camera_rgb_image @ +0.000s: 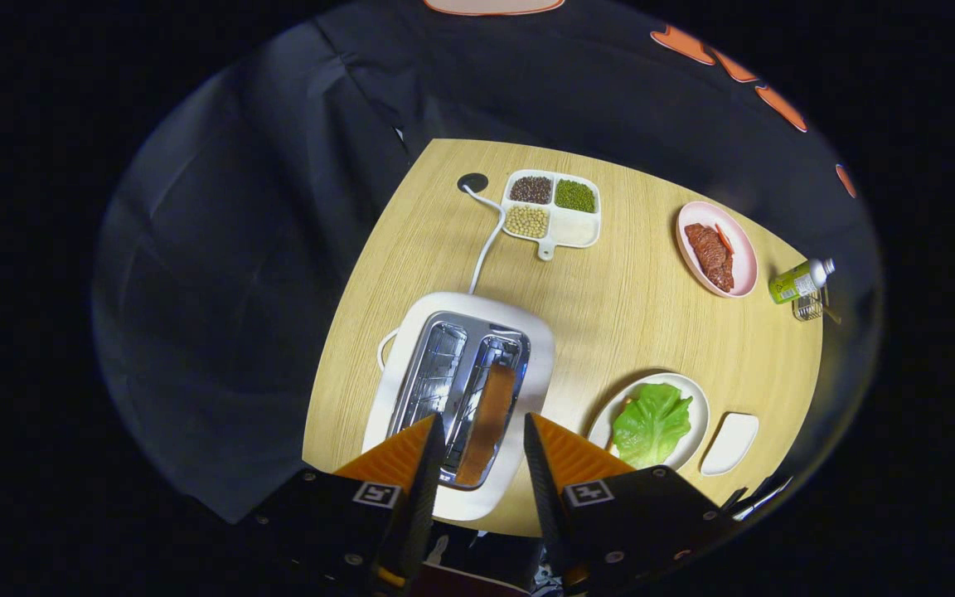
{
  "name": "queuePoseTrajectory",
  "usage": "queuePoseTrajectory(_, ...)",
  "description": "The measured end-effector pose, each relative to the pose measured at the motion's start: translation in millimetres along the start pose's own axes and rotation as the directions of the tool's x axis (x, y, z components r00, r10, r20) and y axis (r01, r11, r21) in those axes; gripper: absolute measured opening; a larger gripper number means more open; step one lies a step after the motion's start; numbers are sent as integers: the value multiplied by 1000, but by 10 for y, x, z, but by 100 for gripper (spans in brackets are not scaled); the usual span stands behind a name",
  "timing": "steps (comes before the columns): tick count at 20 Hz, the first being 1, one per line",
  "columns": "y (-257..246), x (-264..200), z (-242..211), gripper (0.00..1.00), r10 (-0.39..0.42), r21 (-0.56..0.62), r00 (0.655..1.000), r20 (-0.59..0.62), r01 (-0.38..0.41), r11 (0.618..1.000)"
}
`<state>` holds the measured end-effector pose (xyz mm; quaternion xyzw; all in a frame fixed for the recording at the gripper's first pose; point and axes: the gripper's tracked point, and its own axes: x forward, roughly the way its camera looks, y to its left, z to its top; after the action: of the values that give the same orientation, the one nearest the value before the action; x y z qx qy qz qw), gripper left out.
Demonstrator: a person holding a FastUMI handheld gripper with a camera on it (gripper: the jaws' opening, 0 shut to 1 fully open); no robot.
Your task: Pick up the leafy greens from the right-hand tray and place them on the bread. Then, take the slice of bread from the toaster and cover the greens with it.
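The gripper is hovering above the white toaster, its two orange-faced fingers spread apart and pinching nothing. The slice of bread is standing on edge in the toaster's right-hand slot, showing in the gap between the fingertips; the left-hand slot is showing bare metal. The fingers look to be above the slice rather than touching it, though the steep downward angle is making that hard to judge.

To the right of the toaster, a round white plate is carrying the leafy greens, which are covering whatever is lying beneath them. A small white tray is sitting just beside that plate on the far side from the toaster.

Beyond the toaster on the wooden table, a white divided dish is holding dark, green and pale beans in separate compartments, and the toaster's white cord is running up beside it. A pink plate with a slab of meat is sitting well apart to the right, with a green-labelled bottle lying near the table's edge.
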<state>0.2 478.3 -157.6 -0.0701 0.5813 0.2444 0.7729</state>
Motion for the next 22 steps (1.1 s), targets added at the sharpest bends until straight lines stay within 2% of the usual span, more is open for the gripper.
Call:
queuePoseTrajectory(7,14,115,9,17,-5,46,1000,-21,6,999)
queuePoseTrajectory(9,9,93,34,10,-9,33,1000,-1,9,999)
queuePoseTrajectory(12,16,38,14,6,3,31,1000,4,-3,1000)
queuePoseTrajectory(22,-103,-386,81,6,49,47,997,63,-52,998)
